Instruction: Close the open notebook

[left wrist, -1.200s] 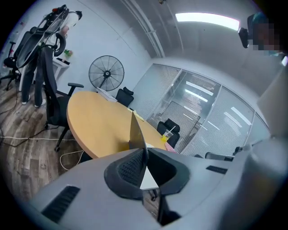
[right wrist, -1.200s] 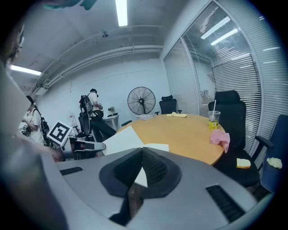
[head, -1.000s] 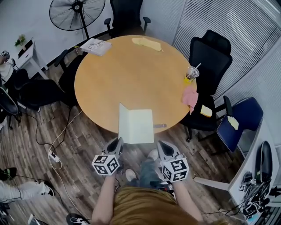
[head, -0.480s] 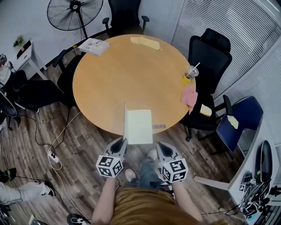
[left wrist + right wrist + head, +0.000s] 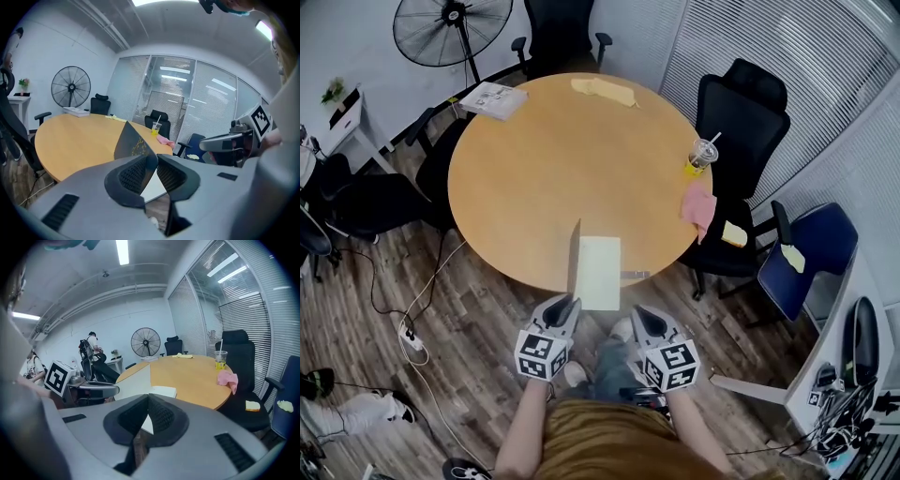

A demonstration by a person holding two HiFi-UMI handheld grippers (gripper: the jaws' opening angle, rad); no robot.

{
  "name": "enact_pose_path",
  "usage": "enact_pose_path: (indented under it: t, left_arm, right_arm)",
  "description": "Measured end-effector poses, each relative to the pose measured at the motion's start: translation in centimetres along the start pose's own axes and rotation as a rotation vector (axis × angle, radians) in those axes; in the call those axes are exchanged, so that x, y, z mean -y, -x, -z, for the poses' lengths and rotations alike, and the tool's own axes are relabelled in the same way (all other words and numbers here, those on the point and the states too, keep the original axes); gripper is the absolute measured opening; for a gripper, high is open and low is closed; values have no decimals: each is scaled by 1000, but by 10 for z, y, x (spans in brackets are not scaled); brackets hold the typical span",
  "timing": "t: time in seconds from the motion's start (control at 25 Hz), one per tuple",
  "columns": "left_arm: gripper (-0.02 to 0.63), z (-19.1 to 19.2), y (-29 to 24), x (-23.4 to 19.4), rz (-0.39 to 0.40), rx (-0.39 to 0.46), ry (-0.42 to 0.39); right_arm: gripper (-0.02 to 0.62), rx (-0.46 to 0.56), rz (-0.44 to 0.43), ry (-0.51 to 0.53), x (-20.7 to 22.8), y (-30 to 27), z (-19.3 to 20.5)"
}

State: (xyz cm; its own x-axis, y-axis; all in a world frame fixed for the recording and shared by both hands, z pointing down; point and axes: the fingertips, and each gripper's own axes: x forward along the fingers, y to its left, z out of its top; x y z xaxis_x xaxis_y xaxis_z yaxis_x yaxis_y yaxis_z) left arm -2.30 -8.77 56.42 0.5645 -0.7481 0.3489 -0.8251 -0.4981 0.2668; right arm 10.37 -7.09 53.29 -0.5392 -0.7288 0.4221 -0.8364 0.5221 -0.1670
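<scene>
Notebook (image 5: 599,272) lay at the tabletop (image 5: 516,159) near edge, lower centre. Its cover (image 5: 130,140) stood near upright between the left tongs (image 5: 570,305), which had just been spreading and were no longer pinching. Right tongs (image 5: 640,314) pressed together, empty. Risk: the unsupported cover flops back open, or the seemingly overhanging notebook slides off.

The notebook (image 5: 600,274) shows a much narrower spread in the head view. Its left cover (image 5: 130,143) lay at a wide, low slant before and has swung up to stand almost upright along the spine, dark outer face toward the left. The left gripper (image 5: 566,306) has shifted right, in toward the notebook's near left corner, and has rolled as it went. Its jaws have just been opening, and the cover's near edge stands in the gap between them.
</scene>
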Motion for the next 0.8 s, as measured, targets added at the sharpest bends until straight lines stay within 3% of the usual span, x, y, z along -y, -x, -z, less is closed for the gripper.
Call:
enact_pose_path:
  t: [0.52, 0.8]
  left_arm:
    - [124, 8, -22, 24, 86, -52, -60]
    - [138, 19, -38, 41, 114, -107, -185]
  right_arm:
    - [12, -19, 21, -18, 13, -4, 7]
    - [12, -28, 35, -24, 24, -4, 11]
